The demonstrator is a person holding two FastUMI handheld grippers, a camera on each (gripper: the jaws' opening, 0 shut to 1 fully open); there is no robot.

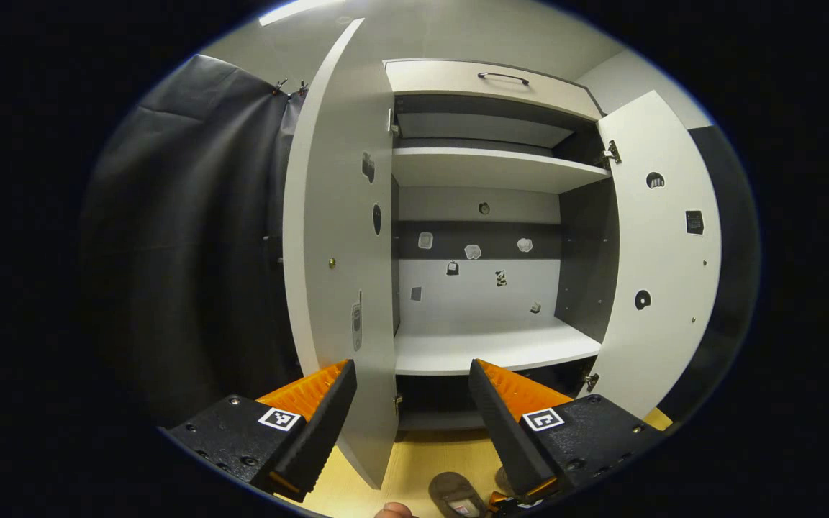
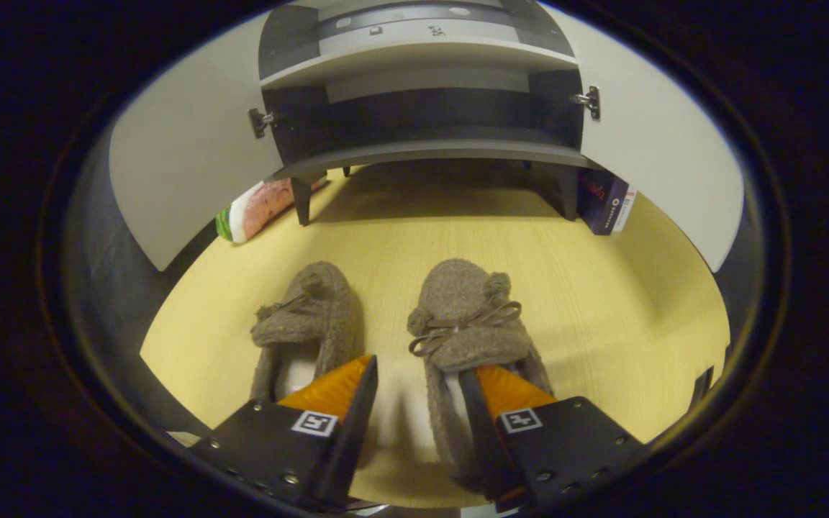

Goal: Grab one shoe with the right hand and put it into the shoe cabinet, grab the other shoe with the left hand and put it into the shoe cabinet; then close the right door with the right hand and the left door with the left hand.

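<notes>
Right claw (image 2: 414,388) is seen low over the yellow wooden floor (image 2: 601,288), fingers spread wide, nothing gripped. Right shoe (image 2: 465,316), a brown fuzzy slipper with a bow, lies toe toward the cabinet; its inner side wall sits in the gap between the fingers, with the right finger (image 2: 508,392) over the shoe's opening and the left finger (image 2: 335,388) outside it, between the two shoes. Contact between pads and shoe cannot be told. Left shoe (image 2: 306,316) lies just beside the first, parallel, partly hidden behind the left finger.

The shoe cabinet (image 2: 422,65) is seen ahead, standing on short legs, both doors swung open. A red-and-green item (image 2: 260,208) lies on the floor by the left door (image 2: 177,165); a dark box (image 2: 605,201) stands by the right door (image 2: 666,173).

Left claw (image 1: 411,403) is held higher, facing the cabinet interior, fingers wide apart and empty. The bare white shelf (image 1: 494,349) is framed between them, well beyond the fingertips. The edge of the open left door (image 1: 335,237) is seen near the left finger. A shoe (image 1: 458,495) is seen on the floor at the bottom edge, below the claw.
</notes>
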